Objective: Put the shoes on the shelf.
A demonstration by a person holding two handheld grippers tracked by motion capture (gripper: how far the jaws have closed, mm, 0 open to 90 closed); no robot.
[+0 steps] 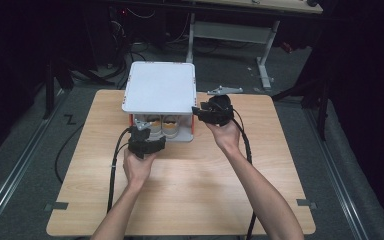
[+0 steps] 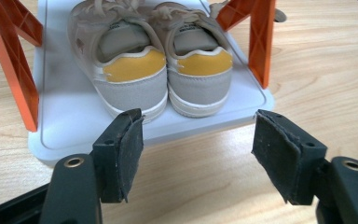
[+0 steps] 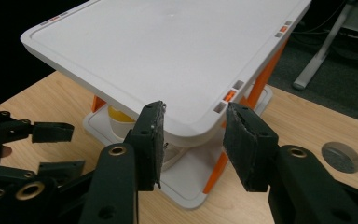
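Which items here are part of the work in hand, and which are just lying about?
In the job:
- pair of shoes, on the rack's lower shelf
- shoe rack, white shelves and orange legs
- left gripper, open
- right gripper, open

Lying about:
- grey bracket
- cables on the floor

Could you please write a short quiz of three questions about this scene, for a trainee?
1. True or false: the pair of shoes stands on the lower shelf of the rack, heels toward the left gripper.
2. What colour are the rack's legs? A) blue B) orange C) green
3. Which corner of the top shelf lies between the jaws of the right gripper?

Key:
1. True.
2. B.
3. The near corner on the person's right; the pads do not press on it.
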